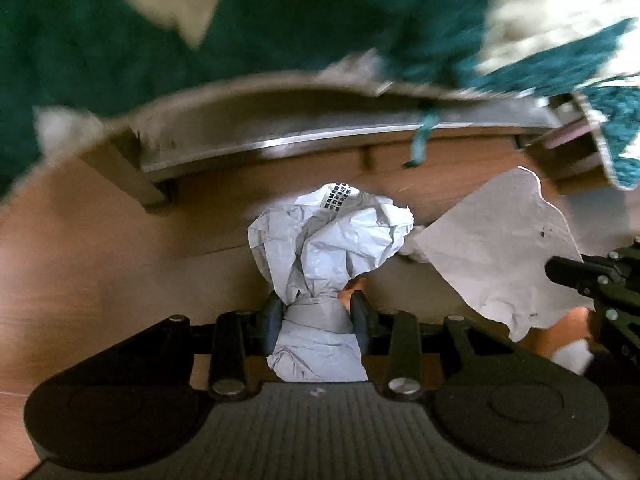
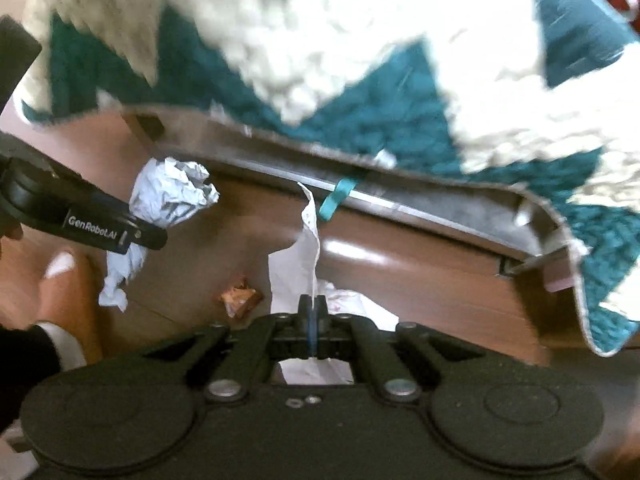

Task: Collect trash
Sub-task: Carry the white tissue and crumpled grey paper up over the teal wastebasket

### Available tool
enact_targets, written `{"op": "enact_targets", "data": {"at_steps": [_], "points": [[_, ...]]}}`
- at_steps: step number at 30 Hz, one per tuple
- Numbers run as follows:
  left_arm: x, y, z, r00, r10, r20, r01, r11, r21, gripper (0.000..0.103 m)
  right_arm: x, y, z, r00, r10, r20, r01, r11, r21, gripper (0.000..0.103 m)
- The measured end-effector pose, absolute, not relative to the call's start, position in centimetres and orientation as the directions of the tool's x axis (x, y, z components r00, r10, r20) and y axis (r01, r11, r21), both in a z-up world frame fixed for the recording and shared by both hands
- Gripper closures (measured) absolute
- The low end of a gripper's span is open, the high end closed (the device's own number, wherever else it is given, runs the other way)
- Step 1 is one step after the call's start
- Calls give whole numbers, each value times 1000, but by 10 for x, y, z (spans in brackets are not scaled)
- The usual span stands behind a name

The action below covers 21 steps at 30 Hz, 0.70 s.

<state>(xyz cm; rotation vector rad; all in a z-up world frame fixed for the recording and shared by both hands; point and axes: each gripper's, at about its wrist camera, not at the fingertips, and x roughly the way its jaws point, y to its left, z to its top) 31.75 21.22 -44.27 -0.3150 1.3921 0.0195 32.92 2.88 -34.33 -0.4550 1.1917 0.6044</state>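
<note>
Below, both jaws grasp paper near perhaps a wrapper, under a blanket.

A teal-and-cream knitted blanket drapes over a brown bed frame, one teal tassel hanging off its edge. Below lies reddish-brown wood-look floor, glossy where light strikes it.

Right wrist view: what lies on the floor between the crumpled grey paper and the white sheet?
A small crumpled orange-brown wrapper lies on the wooden floor between the crumpled grey paper and the white sheet. Only the right wrist view shows it.
</note>
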Motion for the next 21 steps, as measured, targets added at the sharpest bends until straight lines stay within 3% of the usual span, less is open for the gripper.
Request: {"op": "enact_targets", "data": {"at_steps": [7,21], "points": [[293,191,-349,276,-192,-942,-160,957,-242,68,308,8,-242,325,252,-912,-682,731,-41,103],[252,133,-169,497,-114,-860,-89,979,-181,68,269,-82,-64,509,339,-791,-631,772,-75,103]]}}
